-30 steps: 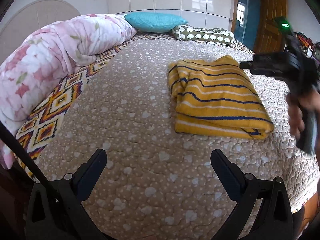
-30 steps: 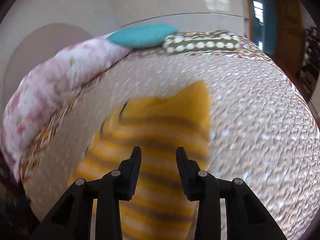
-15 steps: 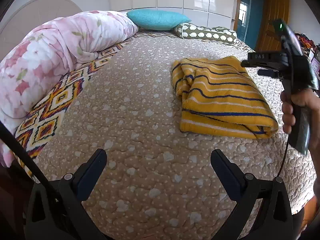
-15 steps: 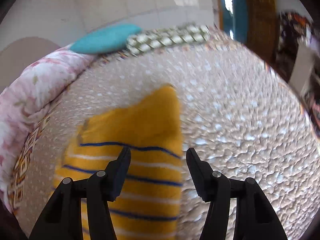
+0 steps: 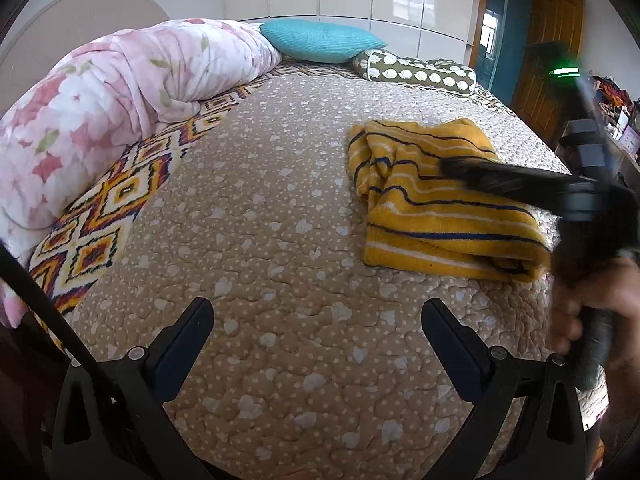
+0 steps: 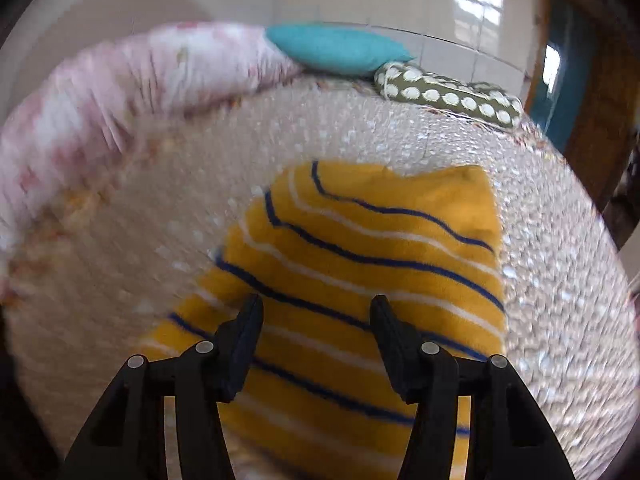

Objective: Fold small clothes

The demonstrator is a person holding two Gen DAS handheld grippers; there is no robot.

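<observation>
A yellow garment with blue and white stripes (image 5: 432,204) lies folded on the beige quilted bed (image 5: 280,240), right of the middle. My left gripper (image 5: 316,316) is open and empty, low over the bed's near part, left of the garment. My right gripper (image 6: 316,308) is open and empty, just above the garment (image 6: 372,248). In the left wrist view the right gripper (image 5: 452,168) is a blurred dark shape over the garment's right half, with the hand holding it at the right edge.
A rolled pink floral duvet (image 5: 100,112) lies along the bed's left side. A teal pillow (image 5: 320,40) and a green dotted bolster (image 5: 420,74) lie at the far end. A wooden door (image 5: 548,60) stands at the far right.
My right gripper has opened wider and swung down over the garment, pointing left across it. My left gripper has drawn slightly nearer. The garment has not moved.
</observation>
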